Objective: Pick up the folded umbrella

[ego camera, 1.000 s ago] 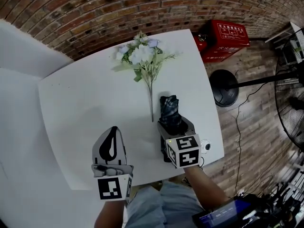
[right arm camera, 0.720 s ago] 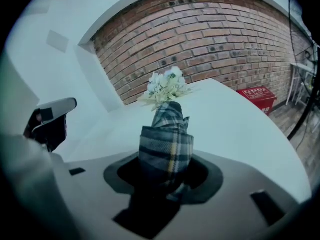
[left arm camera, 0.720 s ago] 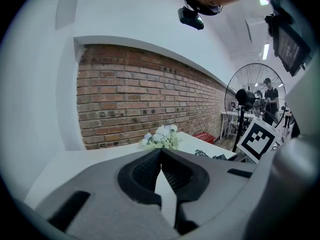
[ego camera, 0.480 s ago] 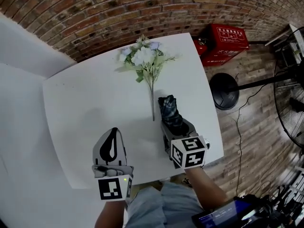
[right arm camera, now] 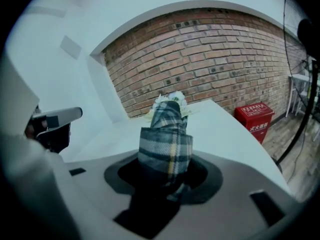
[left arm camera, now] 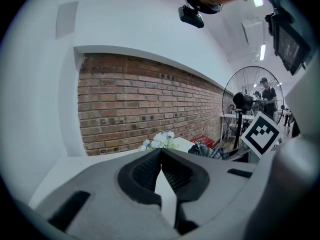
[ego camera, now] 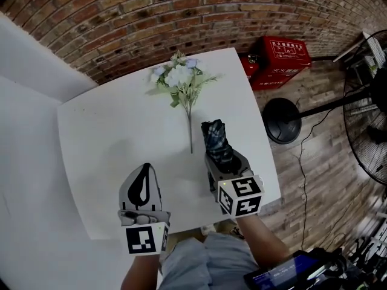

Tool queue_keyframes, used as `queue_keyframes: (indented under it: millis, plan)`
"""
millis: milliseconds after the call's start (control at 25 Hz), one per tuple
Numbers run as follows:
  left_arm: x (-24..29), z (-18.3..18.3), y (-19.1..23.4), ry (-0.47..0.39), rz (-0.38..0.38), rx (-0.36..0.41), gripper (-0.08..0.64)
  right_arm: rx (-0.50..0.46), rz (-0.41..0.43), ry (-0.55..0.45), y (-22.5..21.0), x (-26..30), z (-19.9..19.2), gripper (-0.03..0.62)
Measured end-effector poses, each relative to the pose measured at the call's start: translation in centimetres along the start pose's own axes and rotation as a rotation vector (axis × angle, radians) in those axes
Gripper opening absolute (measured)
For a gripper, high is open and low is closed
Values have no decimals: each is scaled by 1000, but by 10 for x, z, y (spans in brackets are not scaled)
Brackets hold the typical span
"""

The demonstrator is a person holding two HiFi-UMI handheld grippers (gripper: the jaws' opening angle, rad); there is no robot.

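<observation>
The umbrella point(ego camera: 216, 141) is gripped at its near end by the jaws of the right gripper point(ego camera: 222, 162), and the rest points toward the flowers point(ego camera: 181, 74), just right of their stem. With so much overhang and only soft plaid cloth clamped, it could droop, twist or slide out, and its tip might be swept into the flowers. The left gripper point(ego camera: 144, 169), jaws closed on nothing, is held well short of the flowers.

Flower bunch point(ego camera: 180, 76) on white table point(ego camera: 109, 139)
</observation>
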State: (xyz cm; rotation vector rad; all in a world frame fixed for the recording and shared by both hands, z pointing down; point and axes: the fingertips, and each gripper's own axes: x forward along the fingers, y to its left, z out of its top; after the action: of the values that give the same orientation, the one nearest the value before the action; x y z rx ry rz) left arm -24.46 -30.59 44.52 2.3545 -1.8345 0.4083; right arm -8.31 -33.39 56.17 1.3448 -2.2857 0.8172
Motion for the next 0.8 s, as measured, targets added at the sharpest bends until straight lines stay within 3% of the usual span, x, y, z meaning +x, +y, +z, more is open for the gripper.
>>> queue_keyframes:
  millis: [400, 600, 800]
  plan:
    - [-15, 33, -18, -63, -6, 30, 6, -51, 2, -109, 4, -36, 37, 190]
    - [-23, 51, -30, -78, -10, 10, 6, -91, 3, -181, 9, -58, 61, 190]
    - [-36, 70, -37, -141, -8, 62, 6, -149, -6, -244, 16, -84, 78, 190]
